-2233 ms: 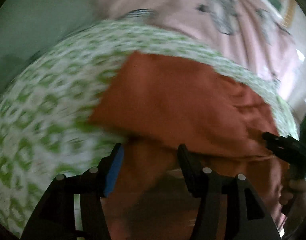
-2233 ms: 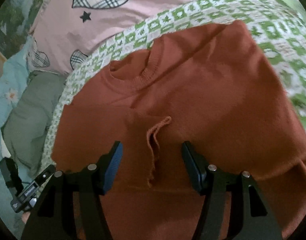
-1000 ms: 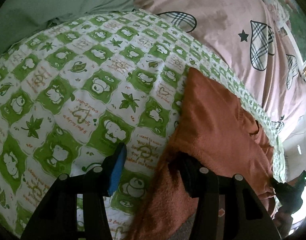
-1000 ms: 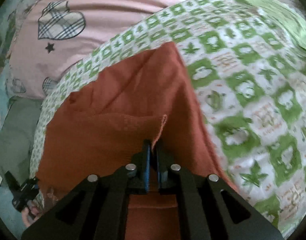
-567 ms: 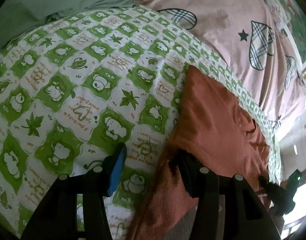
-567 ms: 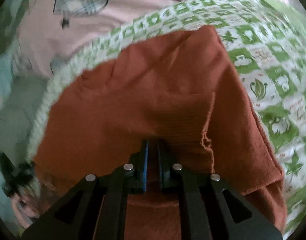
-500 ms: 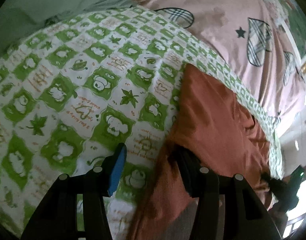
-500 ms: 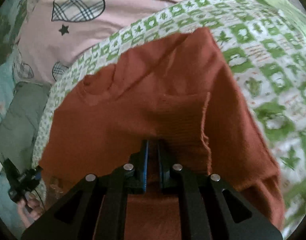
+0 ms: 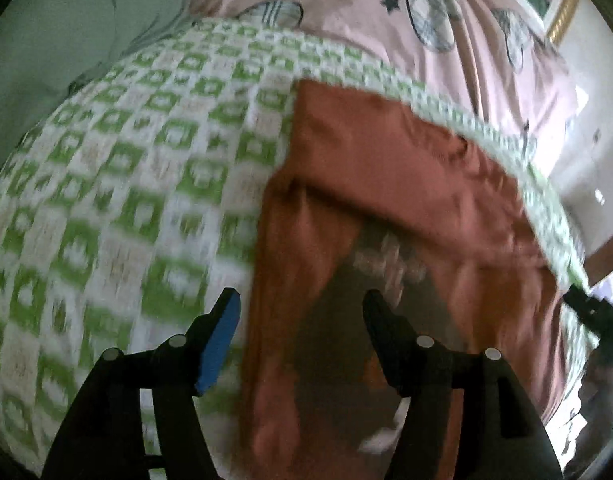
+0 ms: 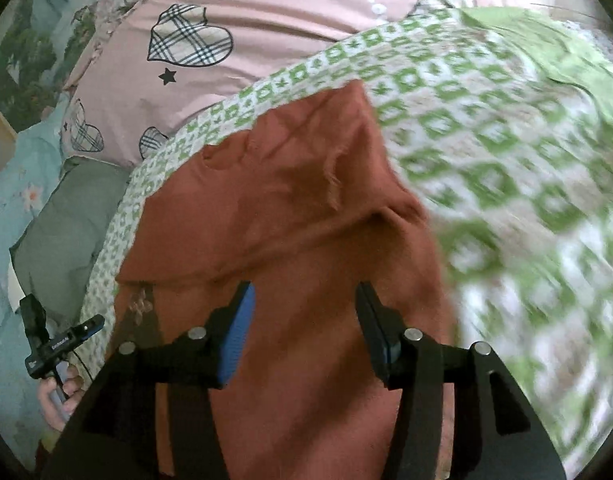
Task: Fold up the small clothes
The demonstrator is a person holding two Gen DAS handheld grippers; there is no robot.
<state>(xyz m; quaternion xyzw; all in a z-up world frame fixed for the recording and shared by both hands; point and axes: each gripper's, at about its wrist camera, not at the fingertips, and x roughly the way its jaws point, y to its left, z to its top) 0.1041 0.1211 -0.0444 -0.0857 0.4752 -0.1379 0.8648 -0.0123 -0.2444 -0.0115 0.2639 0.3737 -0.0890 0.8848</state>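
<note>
Your surface: green-and-white checked cloth (image 10: pixel 486 128) over the bed.
On it: your rust-orange garment (image 10: pixel 290 216), partly folded.

Parted right tongs (image 10: pixel 302 308) over rust-orange garment (image 10: pixel 290 200) on green-checked blanket (image 10: pixel 506 152)

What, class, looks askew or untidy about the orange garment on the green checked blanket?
The orange garment is not lying flat: a flap is doubled over unevenly, leaving a raised crease across its middle and a rumpled corner toward the green checked blanket. Both the left gripper and the right gripper are open, holding nothing.
</note>
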